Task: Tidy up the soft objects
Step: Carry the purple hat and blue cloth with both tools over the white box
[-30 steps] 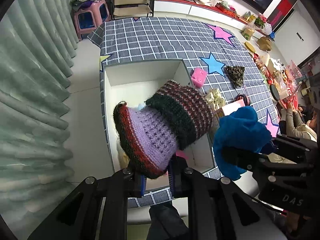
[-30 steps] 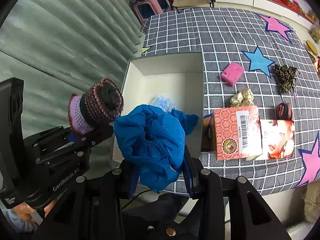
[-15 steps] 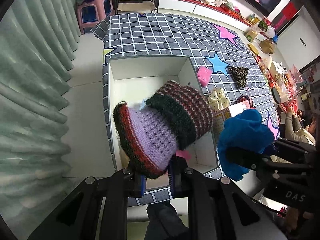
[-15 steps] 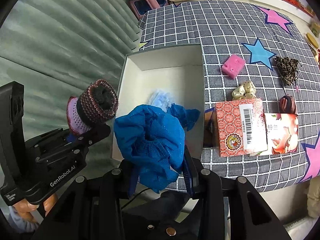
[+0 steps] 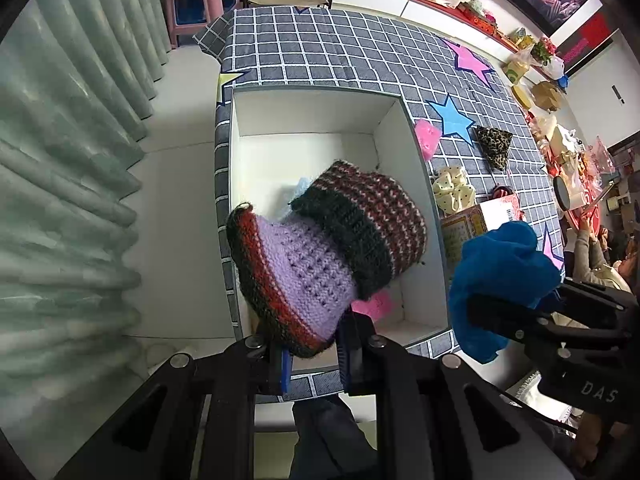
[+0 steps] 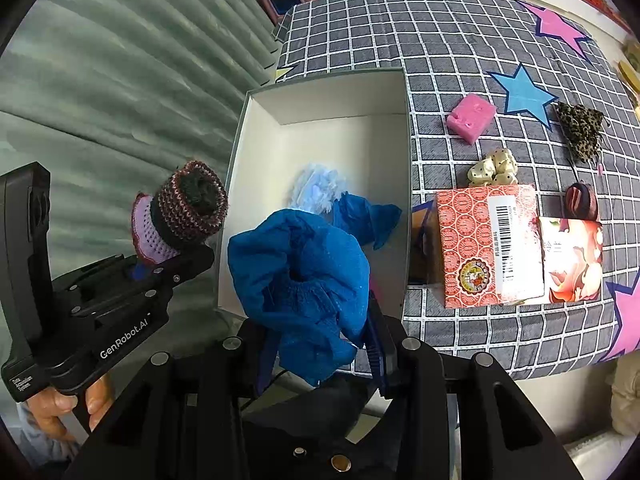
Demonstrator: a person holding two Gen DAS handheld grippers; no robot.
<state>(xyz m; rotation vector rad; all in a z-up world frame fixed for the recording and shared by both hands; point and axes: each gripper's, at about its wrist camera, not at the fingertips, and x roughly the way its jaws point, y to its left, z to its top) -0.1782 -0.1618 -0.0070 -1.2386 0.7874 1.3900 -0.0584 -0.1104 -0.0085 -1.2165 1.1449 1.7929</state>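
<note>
My left gripper point(image 5: 314, 354) is shut on a knitted purple, red and dark striped sock point(image 5: 332, 252) and holds it above the near end of a white open box point(image 5: 248, 152). My right gripper point(image 6: 320, 350) is shut on a crumpled blue cloth point(image 6: 304, 280), held above the box's near edge point(image 6: 236, 184). The sock also shows in the right wrist view point(image 6: 180, 212), left of the box. Inside the box lie a pale blue fluffy item point(image 6: 318, 188), another blue cloth point(image 6: 370, 216) and a pink scrap point(image 5: 378, 306).
The box stands at the left edge of a grey checked tablecloth with stars point(image 6: 440, 40). To its right lie a pink sponge point(image 6: 472, 118), a cream dotted scrunchie point(image 6: 494, 168), a leopard-print pouch point(image 6: 580, 130), a red patterned box point(image 6: 488, 244) and a dark hair tie point(image 6: 580, 200). Green curtains point(image 5: 60, 160) hang left.
Both grippers, still holding the sock and the blue cloth, have drawn back and up a little; the box now shows more fully beneath them.
</note>
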